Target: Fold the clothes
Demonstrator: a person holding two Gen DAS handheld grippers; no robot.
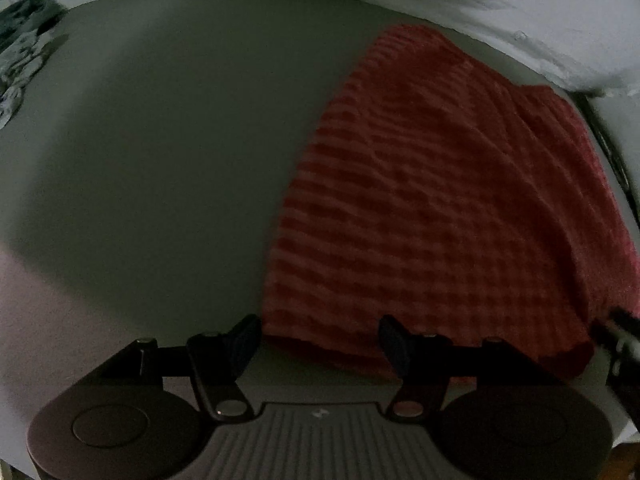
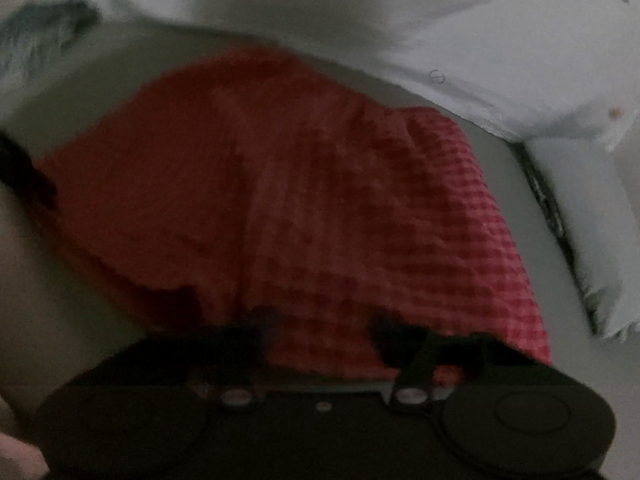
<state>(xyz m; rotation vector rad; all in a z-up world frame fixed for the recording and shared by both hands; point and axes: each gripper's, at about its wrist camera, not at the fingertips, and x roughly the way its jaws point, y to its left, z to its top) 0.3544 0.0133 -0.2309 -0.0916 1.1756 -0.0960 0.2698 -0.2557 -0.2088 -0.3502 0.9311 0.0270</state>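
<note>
I see one cloth (image 1: 440, 208): red, with a ribbed, waffle-like weave of paler and darker stripes. It lies spread flat on a pale grey surface, roughly rectangular, its near edge toward me and its far edge close to a white backdrop. From my left wrist view it fills the right half of the frame. From my right wrist view the cloth (image 2: 304, 200) sits centred, a soft lengthwise crease running down its middle, the right part brighter pink-red.
</note>
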